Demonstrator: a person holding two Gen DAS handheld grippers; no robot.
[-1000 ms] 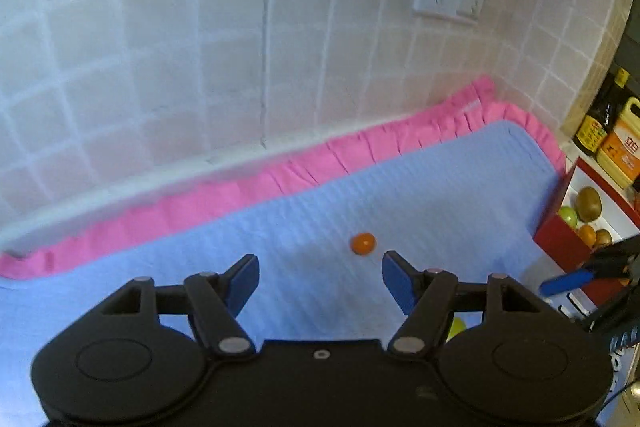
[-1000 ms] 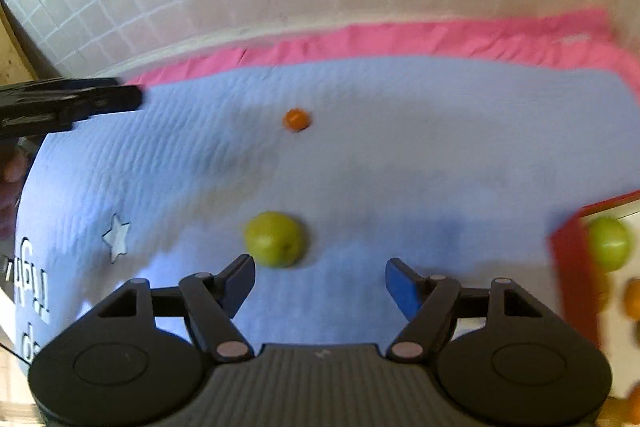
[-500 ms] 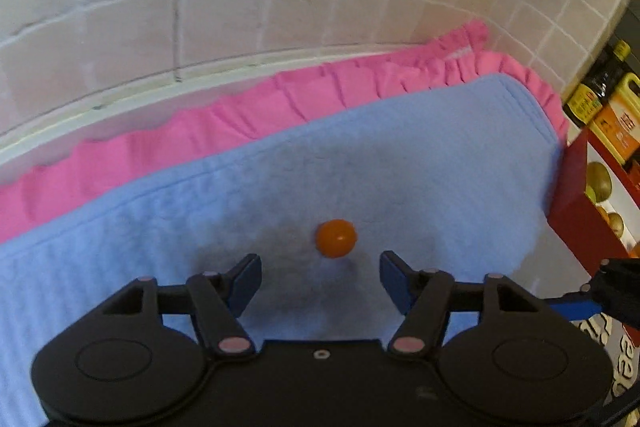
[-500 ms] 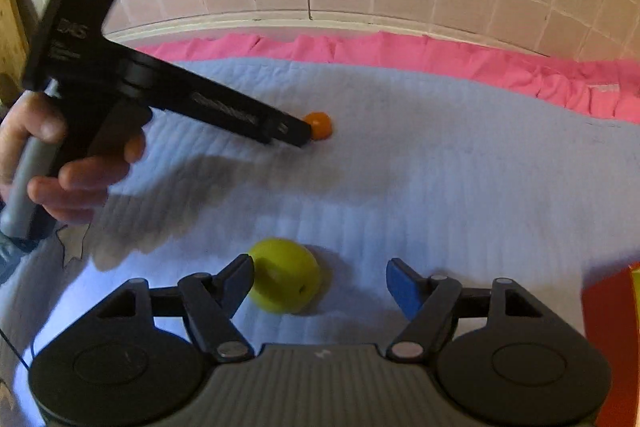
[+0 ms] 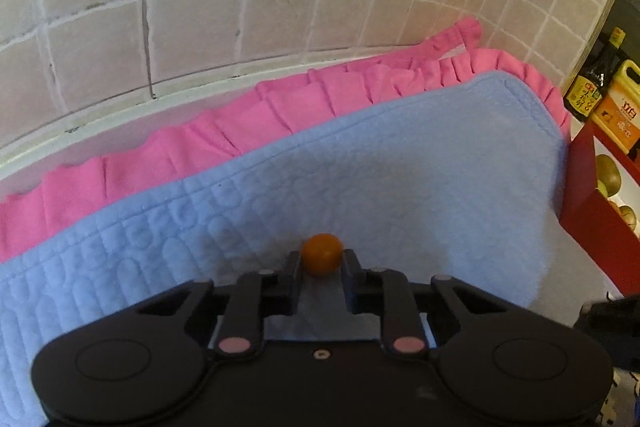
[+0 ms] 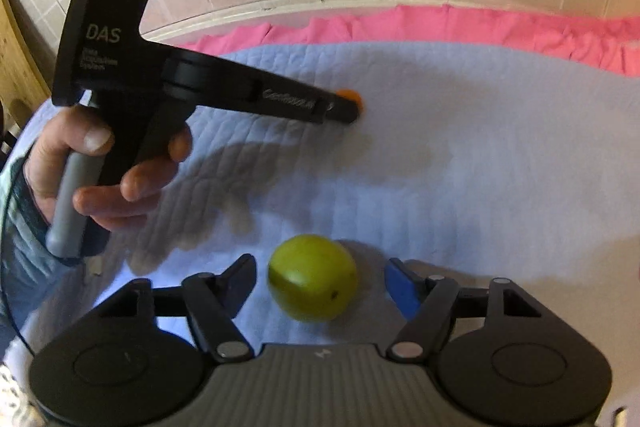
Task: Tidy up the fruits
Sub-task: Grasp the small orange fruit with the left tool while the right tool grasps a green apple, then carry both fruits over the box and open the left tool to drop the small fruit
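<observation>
Your left hand-held gripper [image 5: 321, 261] clamps the small round orange fruit [image 5: 322, 253]; your right hand-held gripper [image 6: 320, 281] gapes around the round green fruit [image 6: 313, 277]. Next, squeeze it, lift both.

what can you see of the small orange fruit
The orange fruit is a small, smooth, round ball, matte orange with no stem or leaf showing. It sits on the quilted blue mat, out toward the pink frill and tiled wall. The left gripper is closed on it, one black finger pressing each side, so only its top and front show. From the right wrist view just a sliver peeks past the finger. Whether it is lifted off the mat cannot be told.
</observation>
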